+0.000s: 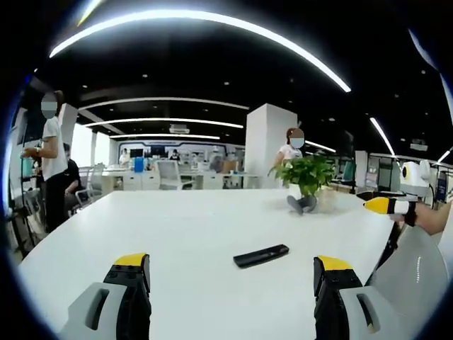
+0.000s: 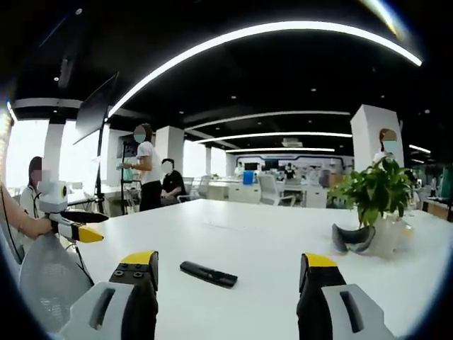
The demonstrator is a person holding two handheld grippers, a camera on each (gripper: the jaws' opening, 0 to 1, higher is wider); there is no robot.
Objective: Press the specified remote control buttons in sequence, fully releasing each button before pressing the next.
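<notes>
While both grippers hover w/ jaws apart, holding nothing, the remote (image 1: 261, 255) lies flat on the table (image 1: 184, 227), approx 12 o'clock of the left gripper (image 1: 233, 280), long axis crosswise; right gripper (image 2: 226, 280) similarly near.

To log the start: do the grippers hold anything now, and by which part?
Nothing is held. Both grippers are open, and the remote control lies untouched on the table.

My two views are bright and evenly lit by long ceiling light strips (image 1: 212, 21), bent into arcs by the fisheye. White table (image 1: 198, 234) is near blown out, with only faint shadows. Window glare at far left of my right gripper view. Background slightly soft, edges stretched and dimmer.
</notes>
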